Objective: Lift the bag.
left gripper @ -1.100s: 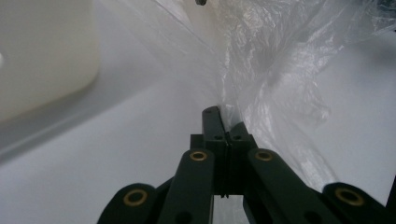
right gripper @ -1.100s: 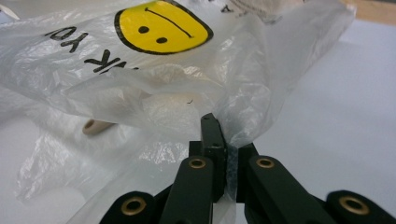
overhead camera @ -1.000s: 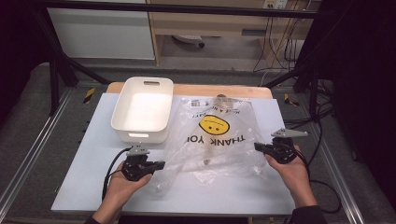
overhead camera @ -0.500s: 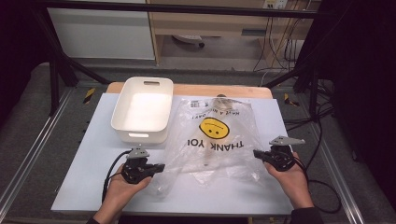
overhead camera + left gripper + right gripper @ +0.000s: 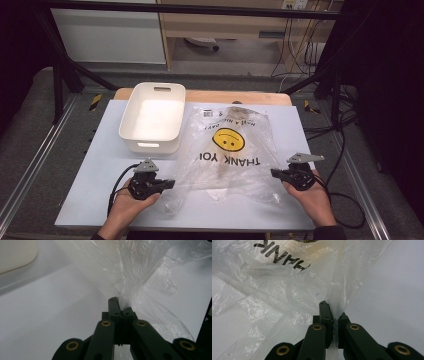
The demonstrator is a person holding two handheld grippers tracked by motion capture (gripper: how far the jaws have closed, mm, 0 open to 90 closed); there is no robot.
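**While both grippers clamp one bag: stock on the table**

Left gripper (image 5: 119,305): jaws pressed together on a pinch of film. Right gripper (image 5: 331,310): likewise.

One clear plastic bag (image 5: 231,150), smiley print, flat mid-table, held at its near left and near right corners. One white tub (image 5: 152,119), far left. One table (image 5: 95,165).

Bag contents hard to make out.

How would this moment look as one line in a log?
left gripper: shut on plastic bag | right gripper: shut on plastic bag | white bin: beside bag
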